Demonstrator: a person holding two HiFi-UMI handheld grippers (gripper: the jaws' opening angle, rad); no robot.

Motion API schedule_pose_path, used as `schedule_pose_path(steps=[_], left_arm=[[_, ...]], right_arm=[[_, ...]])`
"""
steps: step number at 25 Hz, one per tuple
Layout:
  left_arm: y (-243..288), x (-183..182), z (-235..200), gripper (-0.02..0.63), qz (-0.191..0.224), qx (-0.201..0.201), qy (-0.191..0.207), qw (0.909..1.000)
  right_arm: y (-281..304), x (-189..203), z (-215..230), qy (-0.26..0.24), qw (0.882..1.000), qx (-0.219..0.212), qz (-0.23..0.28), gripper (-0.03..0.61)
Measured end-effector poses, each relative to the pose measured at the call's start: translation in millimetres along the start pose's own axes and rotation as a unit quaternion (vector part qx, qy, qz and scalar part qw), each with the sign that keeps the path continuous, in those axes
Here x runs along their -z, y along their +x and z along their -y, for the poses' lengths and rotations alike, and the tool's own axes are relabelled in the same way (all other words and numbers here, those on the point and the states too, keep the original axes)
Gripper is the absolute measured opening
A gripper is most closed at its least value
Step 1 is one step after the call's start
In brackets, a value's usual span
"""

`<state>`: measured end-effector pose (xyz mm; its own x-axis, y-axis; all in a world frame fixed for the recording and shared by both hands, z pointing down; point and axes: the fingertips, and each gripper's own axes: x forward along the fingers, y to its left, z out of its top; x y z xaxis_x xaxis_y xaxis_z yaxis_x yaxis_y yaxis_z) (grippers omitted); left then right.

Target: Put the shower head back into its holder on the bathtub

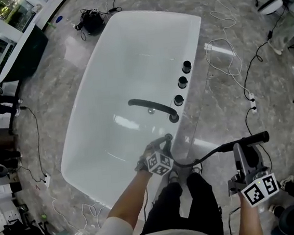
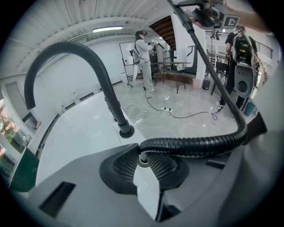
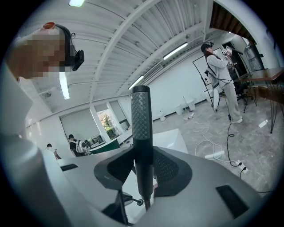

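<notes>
The black stick-shaped shower head (image 1: 248,139) lies level to the right of the white bathtub (image 1: 193,57), with my right gripper (image 1: 242,150) shut on it. In the right gripper view the shower head (image 3: 141,119) stands upright between the right gripper's (image 3: 143,165) pads. Its black ribbed hose (image 1: 206,156) runs left to my left gripper (image 1: 163,148), at the tub's near right rim. There the left gripper (image 2: 142,156) is shut on the hose (image 2: 195,144), next to a pale ring. I cannot make out the holder clearly.
A black arched spout (image 1: 151,106) and three black knobs (image 1: 183,82) line the tub's right rim. White cables (image 1: 229,53) and a power strip (image 1: 251,98) lie on the marble floor to the right. My legs (image 1: 182,199) stand at the tub's near end. People (image 2: 143,57) stand far off.
</notes>
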<state>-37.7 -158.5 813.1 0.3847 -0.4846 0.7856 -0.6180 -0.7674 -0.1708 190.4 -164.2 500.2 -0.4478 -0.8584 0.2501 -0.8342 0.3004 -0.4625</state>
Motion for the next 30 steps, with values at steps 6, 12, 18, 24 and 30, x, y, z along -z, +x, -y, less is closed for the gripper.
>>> schedule_pose_path(steps=[6,12,18,24,30], left_arm=[[23.2,26.2,3.9,0.060,-0.053,0.037,-0.006,0.9979],[24.5,41.6,4.3,0.060,-0.079,0.074,-0.014,0.9940],[18.6,52.7,11.8,0.060,-0.099,0.103,-0.055,0.9883],[1.1,42.0,-2.4,0.060,-0.080,0.071,-0.146,0.9835],[-22.7,25.6,-16.3,0.058,-0.001,0.045,-0.282,0.9584]], right_arm=[[-1.2,-32.7,-19.6,0.009,0.999,-0.025,0.036,0.140],[5.6,-58.7,-46.6,0.015,0.996,-0.061,0.060,0.140],[14.8,-69.0,-67.0,0.015,0.993,-0.092,0.072,0.140],[26.0,-77.2,-94.1,0.013,0.989,-0.121,0.085,0.140],[34.0,-89.9,-117.8,-0.004,0.986,-0.128,0.104,0.140]])
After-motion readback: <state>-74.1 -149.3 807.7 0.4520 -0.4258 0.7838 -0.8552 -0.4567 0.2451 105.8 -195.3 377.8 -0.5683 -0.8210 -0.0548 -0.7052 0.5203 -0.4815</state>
